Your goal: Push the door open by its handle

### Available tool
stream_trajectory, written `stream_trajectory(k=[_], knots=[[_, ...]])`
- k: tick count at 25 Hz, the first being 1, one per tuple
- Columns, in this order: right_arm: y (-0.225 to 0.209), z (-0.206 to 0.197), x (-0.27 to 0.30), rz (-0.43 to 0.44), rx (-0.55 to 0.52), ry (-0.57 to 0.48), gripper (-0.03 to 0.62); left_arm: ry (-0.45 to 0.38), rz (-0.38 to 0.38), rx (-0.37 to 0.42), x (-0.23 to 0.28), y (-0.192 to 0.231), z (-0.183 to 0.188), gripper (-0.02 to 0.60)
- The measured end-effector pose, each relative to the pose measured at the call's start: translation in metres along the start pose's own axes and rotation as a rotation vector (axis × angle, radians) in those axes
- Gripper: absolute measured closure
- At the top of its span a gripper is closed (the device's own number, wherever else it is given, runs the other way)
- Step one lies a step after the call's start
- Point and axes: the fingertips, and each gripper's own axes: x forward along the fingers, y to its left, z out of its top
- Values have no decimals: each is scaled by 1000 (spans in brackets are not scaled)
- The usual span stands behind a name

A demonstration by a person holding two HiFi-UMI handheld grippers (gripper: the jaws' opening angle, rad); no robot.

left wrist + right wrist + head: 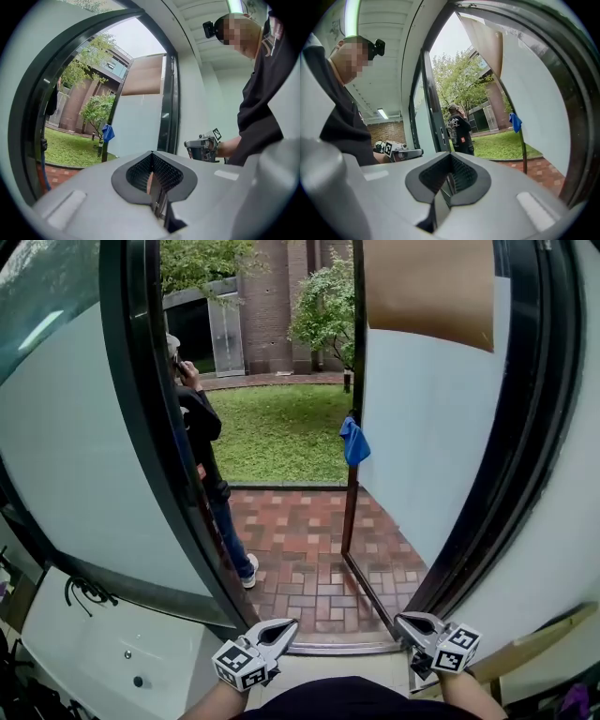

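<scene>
1. The door (427,418), a dark-framed leaf with frosted glass, stands open, angled outward over the brick paving (305,549).
2. A brown sheet (427,282) covers the top of the door's glass.
3. A blue cloth (354,442) hangs at the door's far upright edge. The handle itself cannot be made out in any view.
4. The left gripper (281,626) is on the near side of the door, low at the threshold and close to the dark frame post (150,427) opposite the door. It touches nothing.
5. Its fingers (167,171) are pressed together at the tips with nothing between them.
6. The right gripper (410,622) is also at the threshold, just beside the door's hinge-side frame, and is not in contact with the door.
7. Its fingers (464,175) are likewise closed tip to tip and empty.
8. The two grippers are level with each other and well apart, both pointing out through the opening beside the door.
9. A person in dark clothes (202,432) stands outside on the paving, across the opening from the door, with one hand raised to the head.
10. Beyond the door lie a lawn (281,427), trees (323,306) and a brick building (272,296).
</scene>
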Motion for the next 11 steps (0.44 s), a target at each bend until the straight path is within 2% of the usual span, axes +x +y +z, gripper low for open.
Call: stream_trajectory(k=[4,11], knots=[[13,2,0,15,-8,8,594,4,4,6,-7,-4,8,581],[9,-14,8,15,-8,22,594,16,-22,13,-3,4,-10,581]])
